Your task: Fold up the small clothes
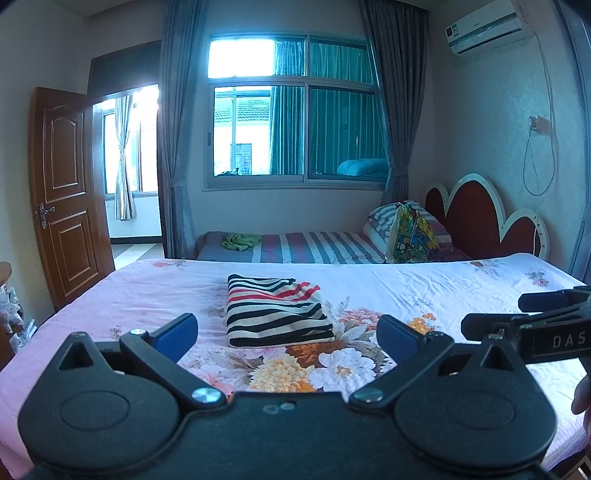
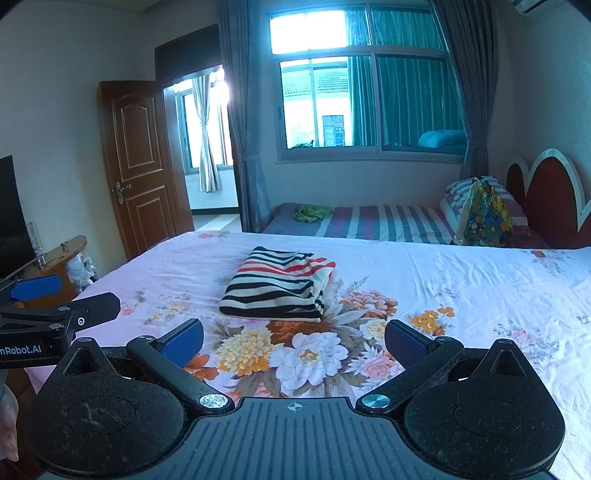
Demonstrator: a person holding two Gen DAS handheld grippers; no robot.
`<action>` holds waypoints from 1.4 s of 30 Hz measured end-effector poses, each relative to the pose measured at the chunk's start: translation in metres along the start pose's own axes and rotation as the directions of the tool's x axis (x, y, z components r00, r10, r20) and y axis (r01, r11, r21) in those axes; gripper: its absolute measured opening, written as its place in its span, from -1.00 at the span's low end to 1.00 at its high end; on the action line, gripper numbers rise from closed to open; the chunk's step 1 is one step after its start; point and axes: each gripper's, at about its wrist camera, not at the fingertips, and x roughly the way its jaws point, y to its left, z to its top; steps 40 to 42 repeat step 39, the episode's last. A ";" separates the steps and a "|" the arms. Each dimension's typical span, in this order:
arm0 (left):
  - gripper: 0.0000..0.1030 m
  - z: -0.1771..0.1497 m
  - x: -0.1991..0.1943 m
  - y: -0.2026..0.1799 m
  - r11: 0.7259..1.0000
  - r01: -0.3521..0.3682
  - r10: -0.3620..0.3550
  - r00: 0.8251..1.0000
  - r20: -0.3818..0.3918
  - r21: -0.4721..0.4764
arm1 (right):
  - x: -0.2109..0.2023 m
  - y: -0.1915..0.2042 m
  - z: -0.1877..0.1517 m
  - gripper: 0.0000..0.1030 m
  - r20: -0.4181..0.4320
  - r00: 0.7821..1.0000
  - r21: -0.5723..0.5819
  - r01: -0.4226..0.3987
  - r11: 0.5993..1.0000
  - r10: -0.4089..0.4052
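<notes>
1. Left gripper (image 1: 286, 332) – fingers spread wide, holding nothing.
2. Right gripper (image 2: 293, 341) – likewise wide apart and empty.
3. The striped garment (image 1: 275, 312) lies folded on the floral bedsheet (image 1: 443, 295), ahead of both grippers, touching neither.

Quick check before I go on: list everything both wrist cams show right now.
striped garment: one, black, cream and red, folded, mid-bed
floral sheet: one, pink, covering near bed
far bed: one, striped, under window
green cloth: one, on far bed
patterned bag: one, multicoloured, by pillows
door: one, brown, open
air conditioner: one, white, upper wall
left gripper: open, empty
right gripper: open, empty
</notes>
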 end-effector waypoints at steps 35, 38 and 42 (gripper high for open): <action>0.98 -0.004 0.014 0.019 1.000 0.009 -0.009 1.000 0.006 -0.019 | 0.012 -0.012 0.000 1.00 -0.018 1.000 -0.016 -0.016 1.000 0.015; 0.98 -0.005 0.021 0.020 0.998 0.052 -0.052 0.998 -0.019 -0.018 | 0.020 -0.013 -0.002 1.00 -0.031 0.999 -0.013 -0.024 1.000 0.023; 0.98 -0.006 0.023 0.020 0.998 0.058 -0.058 0.998 -0.028 -0.014 | 0.022 -0.013 -0.002 1.00 -0.035 0.999 -0.013 -0.028 1.000 0.027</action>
